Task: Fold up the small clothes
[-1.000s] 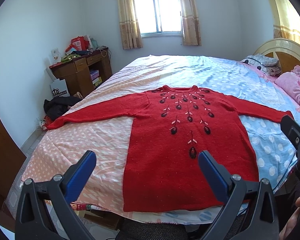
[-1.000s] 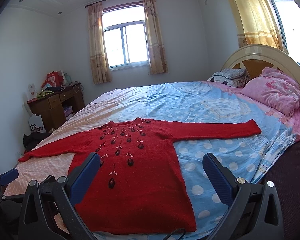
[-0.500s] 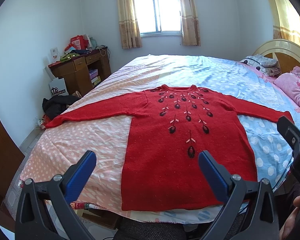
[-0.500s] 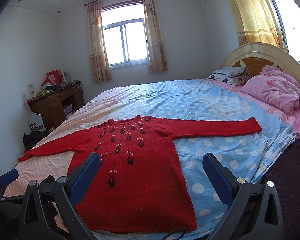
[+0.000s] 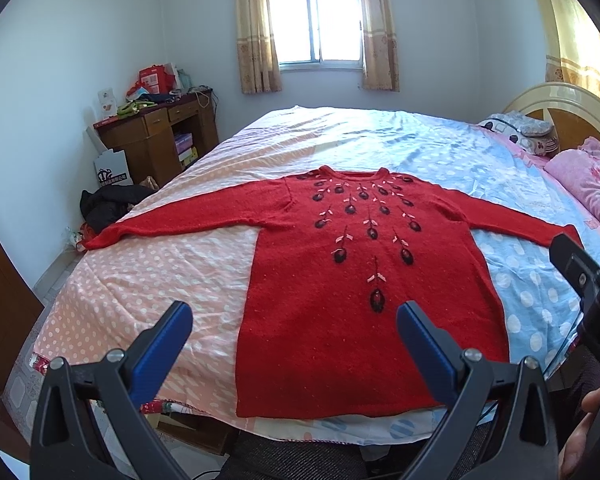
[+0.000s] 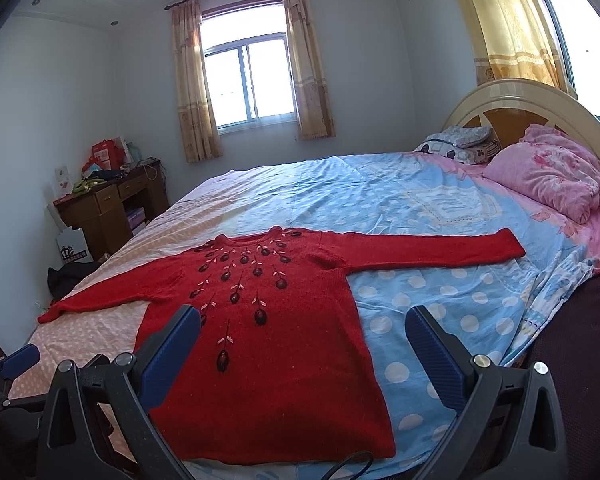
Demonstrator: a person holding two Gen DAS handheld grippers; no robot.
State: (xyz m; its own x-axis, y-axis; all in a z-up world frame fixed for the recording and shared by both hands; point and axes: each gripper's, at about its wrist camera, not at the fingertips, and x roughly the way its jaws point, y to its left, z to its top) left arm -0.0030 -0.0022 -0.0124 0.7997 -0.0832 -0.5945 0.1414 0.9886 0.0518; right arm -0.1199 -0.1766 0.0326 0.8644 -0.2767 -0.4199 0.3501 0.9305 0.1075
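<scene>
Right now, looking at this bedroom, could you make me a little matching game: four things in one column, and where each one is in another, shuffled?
Things:
1. red sweater
2. pink pillow
3. wooden desk
4. black clothes

Places:
A. by the headboard
B. on the floor beside the bed
C. spread flat on the bed, sleeves out
D. against the wall left of the window

Pairs: 1-C, 2-A, 3-D, 4-B

Red sweater fuzzy matt knit, centre frame. Bed sheet thin matt cotton, polka-dotted, creased. Left tool matt black plastic, ribbed blue pads, shiny metal screws. Upper-left desk semi-gloss dark wood.
</scene>
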